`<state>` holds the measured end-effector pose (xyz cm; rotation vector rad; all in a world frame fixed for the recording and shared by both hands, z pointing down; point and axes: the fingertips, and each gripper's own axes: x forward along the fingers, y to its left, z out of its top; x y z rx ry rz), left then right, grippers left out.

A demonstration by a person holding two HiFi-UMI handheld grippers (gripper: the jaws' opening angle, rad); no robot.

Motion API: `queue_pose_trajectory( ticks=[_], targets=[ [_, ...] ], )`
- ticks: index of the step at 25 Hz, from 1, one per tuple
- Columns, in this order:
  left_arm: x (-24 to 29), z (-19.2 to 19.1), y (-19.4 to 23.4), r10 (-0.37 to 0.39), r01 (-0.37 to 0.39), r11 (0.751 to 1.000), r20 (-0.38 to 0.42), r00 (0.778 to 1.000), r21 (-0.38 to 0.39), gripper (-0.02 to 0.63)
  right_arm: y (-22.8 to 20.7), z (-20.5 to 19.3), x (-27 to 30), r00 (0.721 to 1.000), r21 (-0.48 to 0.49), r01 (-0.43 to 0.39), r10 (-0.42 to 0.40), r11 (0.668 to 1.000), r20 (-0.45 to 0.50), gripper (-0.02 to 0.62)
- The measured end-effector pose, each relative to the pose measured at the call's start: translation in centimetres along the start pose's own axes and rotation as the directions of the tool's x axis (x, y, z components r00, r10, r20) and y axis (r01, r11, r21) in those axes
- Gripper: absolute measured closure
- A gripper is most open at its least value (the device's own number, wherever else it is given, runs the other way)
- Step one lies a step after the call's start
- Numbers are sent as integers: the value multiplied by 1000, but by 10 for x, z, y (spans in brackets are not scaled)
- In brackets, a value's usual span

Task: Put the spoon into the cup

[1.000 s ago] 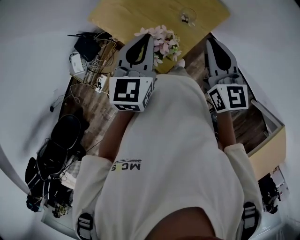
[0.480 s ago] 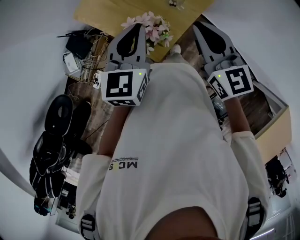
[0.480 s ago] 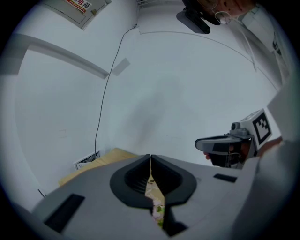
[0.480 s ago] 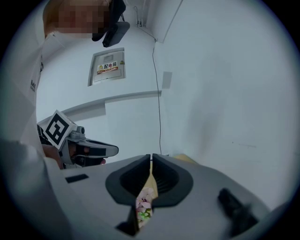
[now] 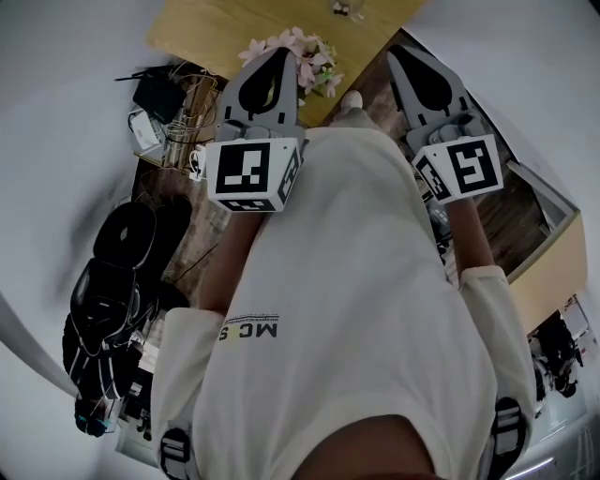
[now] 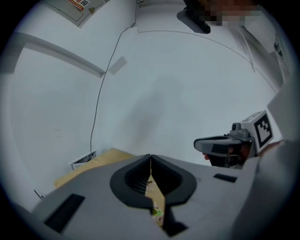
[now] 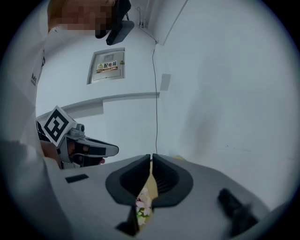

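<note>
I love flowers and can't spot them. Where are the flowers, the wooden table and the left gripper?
flowers [image 5: 317, 64], head view, on the pink blossoms.
wooden table [image 5: 204, 30], head view, on its bare top.
left gripper [image 5: 283, 53], head view, at its shut fingertips.

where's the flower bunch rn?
Head view, top centre: the flowers sit at the near edge of the wooden table, just right of the left gripper, left of the right gripper.
</note>
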<state>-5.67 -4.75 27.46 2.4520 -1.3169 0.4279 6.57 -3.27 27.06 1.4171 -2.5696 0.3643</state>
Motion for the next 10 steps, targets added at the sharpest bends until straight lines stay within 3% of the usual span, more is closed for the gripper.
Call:
queue_pose_trajectory(
  ticks=[10],
  targets=[
    [6,2,-2,-2,2,1000,-12,1000,6,591,-5,2,6,1000,30,17,-18,999,14,561]
  ],
)
